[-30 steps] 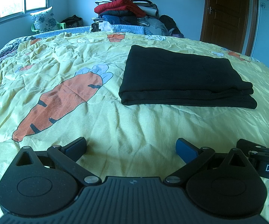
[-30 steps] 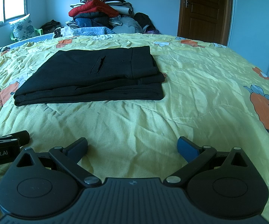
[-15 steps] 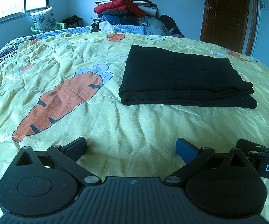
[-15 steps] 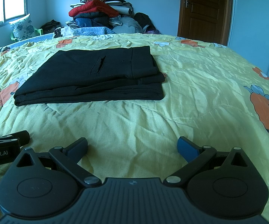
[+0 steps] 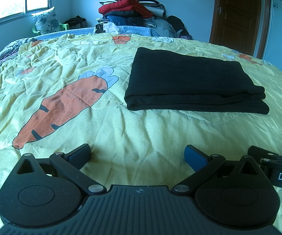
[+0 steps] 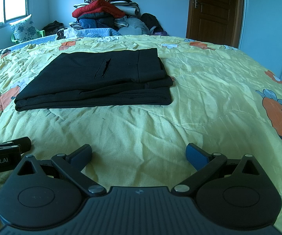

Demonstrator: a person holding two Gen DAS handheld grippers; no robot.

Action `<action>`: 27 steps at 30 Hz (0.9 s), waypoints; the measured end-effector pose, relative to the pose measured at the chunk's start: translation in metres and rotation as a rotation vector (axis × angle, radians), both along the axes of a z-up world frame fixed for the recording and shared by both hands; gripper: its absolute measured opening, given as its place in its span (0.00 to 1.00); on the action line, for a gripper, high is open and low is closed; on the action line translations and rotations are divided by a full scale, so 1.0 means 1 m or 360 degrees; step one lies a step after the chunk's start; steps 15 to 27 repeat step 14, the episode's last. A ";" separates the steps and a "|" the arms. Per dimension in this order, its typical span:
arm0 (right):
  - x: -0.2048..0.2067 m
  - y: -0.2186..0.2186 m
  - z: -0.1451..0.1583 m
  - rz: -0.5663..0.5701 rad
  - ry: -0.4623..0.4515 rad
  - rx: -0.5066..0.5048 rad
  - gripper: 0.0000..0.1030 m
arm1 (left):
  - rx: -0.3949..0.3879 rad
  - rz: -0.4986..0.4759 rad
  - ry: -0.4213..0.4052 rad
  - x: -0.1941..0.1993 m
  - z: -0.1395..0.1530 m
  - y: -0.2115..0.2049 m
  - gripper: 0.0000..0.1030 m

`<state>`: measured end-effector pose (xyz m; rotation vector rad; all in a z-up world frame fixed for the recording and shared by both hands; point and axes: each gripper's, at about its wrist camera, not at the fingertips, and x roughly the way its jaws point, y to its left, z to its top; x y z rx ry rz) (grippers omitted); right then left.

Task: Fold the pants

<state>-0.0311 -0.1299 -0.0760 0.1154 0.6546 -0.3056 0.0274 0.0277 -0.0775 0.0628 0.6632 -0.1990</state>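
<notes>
The black pants lie folded into a flat rectangle on the yellow carrot-print bedspread. In the right wrist view the pants sit ahead and left, pocket slit facing up. My left gripper is open and empty, low over the bedspread, well short of the pants. My right gripper is open and empty, equally short of them. The two grippers rest side by side; part of the right one shows in the left wrist view.
A tall pile of clothes stands beyond the bed's far edge. A brown door is at the back right. A floral pillow on a green chair sits under the window at the back left.
</notes>
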 end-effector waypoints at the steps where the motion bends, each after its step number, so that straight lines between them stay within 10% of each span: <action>1: 0.000 0.000 0.000 0.0000 0.0000 0.0000 1.00 | 0.0000 0.0000 0.0000 0.000 0.000 0.000 1.00; 27: 0.000 0.000 0.000 0.0007 -0.0001 0.0004 1.00 | -0.0054 -0.0005 -0.0012 -0.003 0.005 0.010 1.00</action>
